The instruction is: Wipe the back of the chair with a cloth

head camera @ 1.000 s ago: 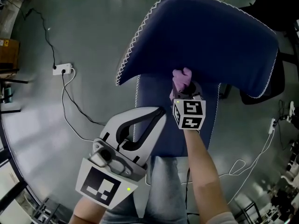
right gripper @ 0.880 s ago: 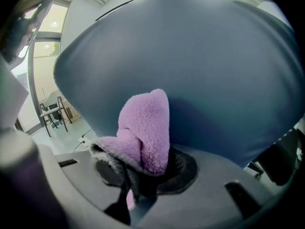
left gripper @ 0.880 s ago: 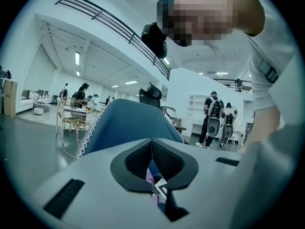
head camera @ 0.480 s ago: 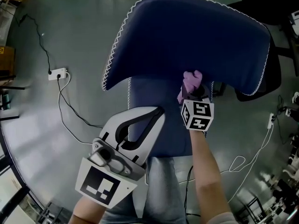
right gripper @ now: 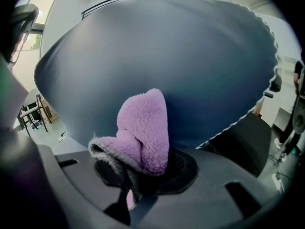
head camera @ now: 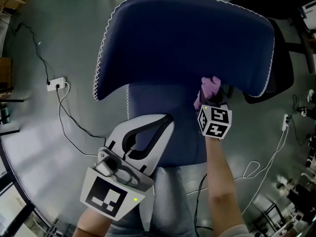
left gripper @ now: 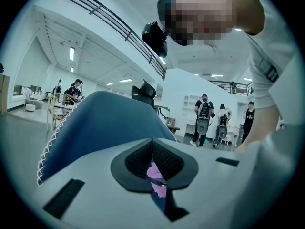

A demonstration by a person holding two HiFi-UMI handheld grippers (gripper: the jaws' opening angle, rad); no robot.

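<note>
The chair's blue back point(head camera: 187, 38), edged in white stitching, fills the top of the head view. My right gripper point(head camera: 210, 100) is shut on a fluffy purple cloth point(head camera: 210, 87) and holds it against the lower right part of that back. In the right gripper view the cloth point(right gripper: 143, 128) sticks up from the jaws, touching the blue fabric point(right gripper: 167, 56). My left gripper point(head camera: 168, 118) hangs shut and holds nothing, low and close to my body, off the chair. Its own view looks over the blue back point(left gripper: 105, 123).
A white power strip point(head camera: 55, 83) with a black cable lies on the grey floor at left. A dark chair point(head camera: 284, 68) stands behind at right, and white cables point(head camera: 261, 167) trail below it. Several people point(left gripper: 205, 118) stand far off in the left gripper view.
My right gripper has slid the cloth to the right along the lower part of the chair's back. The chair has shifted left and down in view. The left gripper has stayed put.
</note>
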